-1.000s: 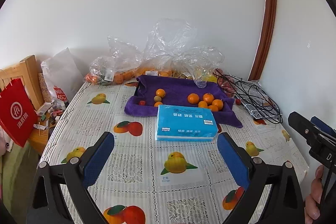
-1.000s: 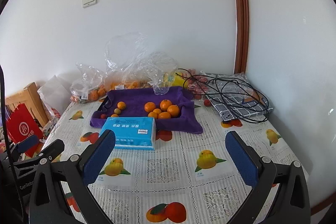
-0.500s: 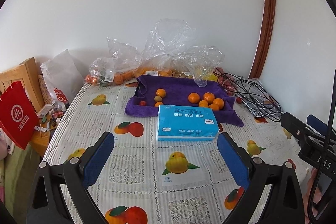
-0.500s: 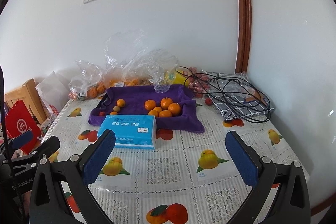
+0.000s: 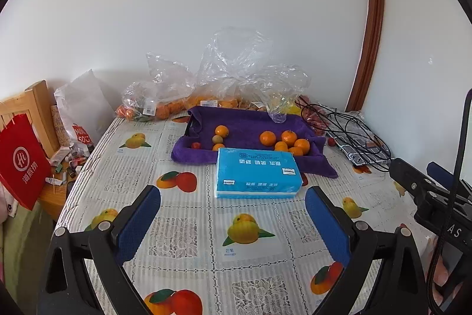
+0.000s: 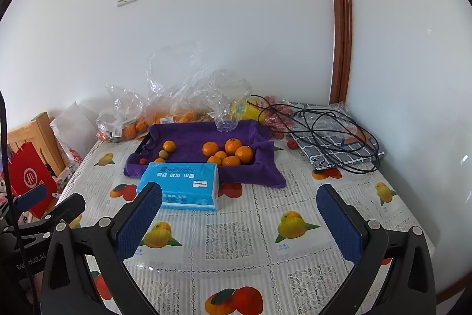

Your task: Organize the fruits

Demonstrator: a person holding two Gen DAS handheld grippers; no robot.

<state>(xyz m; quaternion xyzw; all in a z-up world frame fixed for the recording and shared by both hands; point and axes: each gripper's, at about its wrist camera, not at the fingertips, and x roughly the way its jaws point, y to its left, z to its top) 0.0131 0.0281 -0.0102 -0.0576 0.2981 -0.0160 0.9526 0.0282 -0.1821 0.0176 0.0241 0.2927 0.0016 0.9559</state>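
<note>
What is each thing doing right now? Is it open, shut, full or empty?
Left gripper: open, empty.
Right gripper: open, empty.
Tissue pack: flat on the tablecloth, sealed.
Purple towel: spread out, holding loose oranges.
Cluster of oranges: bunched on the towel's right side.
Clear plastic bags: crumpled, open.
Black cable: tangled.

black left gripper [image 5: 233,214] and right gripper [image 6: 239,214], blue pads, silver screws.

The left gripper [image 5: 233,214] is held above the near edge of the tabletop, jaws spread wide and empty. The right gripper [image 6: 239,216] is held likewise, beside it.
</note>
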